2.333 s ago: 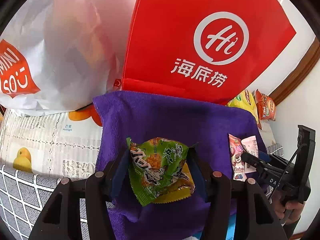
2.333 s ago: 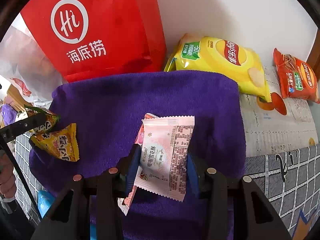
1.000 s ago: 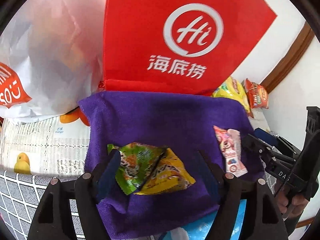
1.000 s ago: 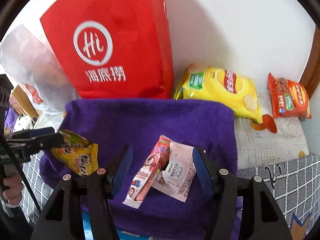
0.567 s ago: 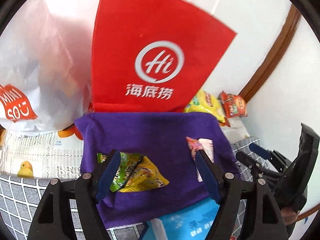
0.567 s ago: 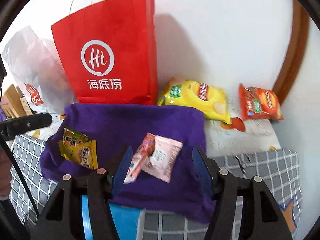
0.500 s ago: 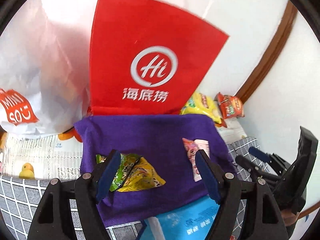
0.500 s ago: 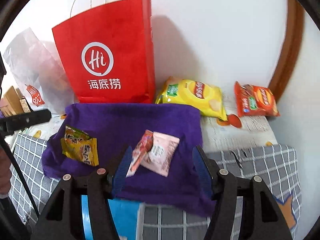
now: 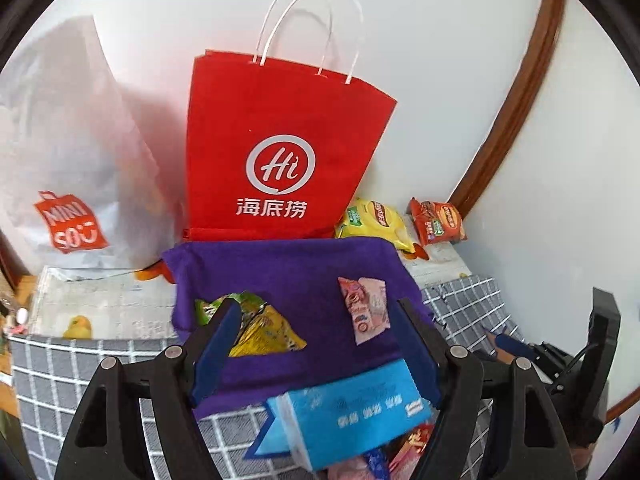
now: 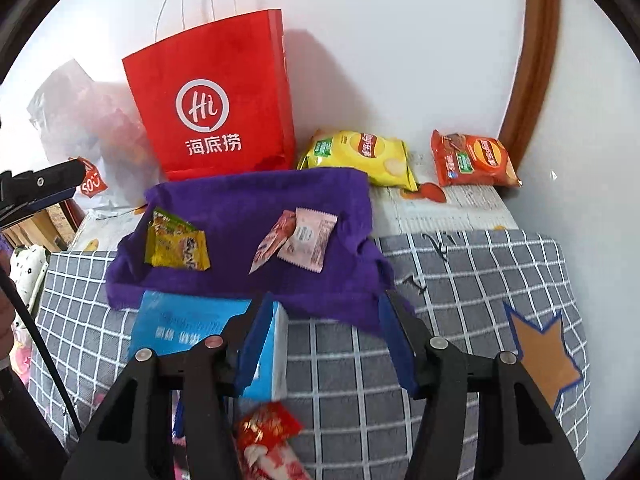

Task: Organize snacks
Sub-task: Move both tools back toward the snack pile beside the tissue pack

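Observation:
A purple cloth [image 9: 288, 272] [image 10: 248, 208] is spread on the checked surface. A green and a yellow snack packet [image 9: 260, 328] [image 10: 176, 244] lie together on its left part. Two pink packets [image 9: 364, 308] [image 10: 300, 240] lie on its right part. My left gripper [image 9: 316, 308] hangs open above the cloth's near edge, holding nothing. My right gripper [image 10: 326, 298] is back over the cloth's near right corner. Its jaws are closing with nothing between them.
A red paper bag [image 9: 280, 152] [image 10: 212, 100] and a white plastic bag [image 9: 68, 184] stand against the wall. Right of them lie a yellow chip bag [image 10: 360, 152] and an orange one [image 10: 472, 160]. A blue tissue pack [image 9: 348, 412] [image 10: 200, 328] and red-wrapped snacks [image 10: 268, 428] lie close below the grippers.
Both grippers let go of their packets onto the purple cloth, then drew back and upward. The cloth and bags now look smaller and farther. The right jaws have narrowed a little.

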Demonstrator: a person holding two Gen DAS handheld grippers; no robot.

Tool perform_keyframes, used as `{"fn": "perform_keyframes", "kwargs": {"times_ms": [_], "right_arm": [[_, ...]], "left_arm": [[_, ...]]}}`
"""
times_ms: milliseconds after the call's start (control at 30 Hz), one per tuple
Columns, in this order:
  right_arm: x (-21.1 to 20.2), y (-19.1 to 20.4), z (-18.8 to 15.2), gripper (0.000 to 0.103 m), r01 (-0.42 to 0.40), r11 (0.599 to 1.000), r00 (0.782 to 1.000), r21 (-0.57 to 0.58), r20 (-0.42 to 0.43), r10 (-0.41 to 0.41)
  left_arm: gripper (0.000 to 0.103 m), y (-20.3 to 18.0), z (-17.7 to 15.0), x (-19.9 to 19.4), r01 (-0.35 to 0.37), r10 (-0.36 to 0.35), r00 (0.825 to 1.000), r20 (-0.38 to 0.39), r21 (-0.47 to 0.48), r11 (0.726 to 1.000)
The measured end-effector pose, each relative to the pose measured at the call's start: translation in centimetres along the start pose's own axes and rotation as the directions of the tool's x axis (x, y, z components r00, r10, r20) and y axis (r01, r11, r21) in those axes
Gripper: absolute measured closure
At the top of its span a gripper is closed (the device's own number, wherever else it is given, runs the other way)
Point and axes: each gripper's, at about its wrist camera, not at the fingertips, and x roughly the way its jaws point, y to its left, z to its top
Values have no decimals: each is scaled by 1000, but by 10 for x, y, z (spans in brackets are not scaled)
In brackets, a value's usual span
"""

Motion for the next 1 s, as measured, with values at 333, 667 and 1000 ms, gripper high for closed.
{"fn": "perform_keyframes", "kwargs": {"times_ms": [333,667,1000], "right_arm": [[-24,11,-31,48,-51,999,999,7,9,51],[-39,18,-61,48,-97,995,995,0,10,97],[-35,24,-88,48,-130,992,991,-3,-18,130]], "left_arm": [[28,1,-38,-38,-8,8,1000,-5,-28,1000],[28,5,-71,-55,-36,35,999,-36,-21,999],[28,33,-105,-63,-88,82,994,-75,-87,992]]}}
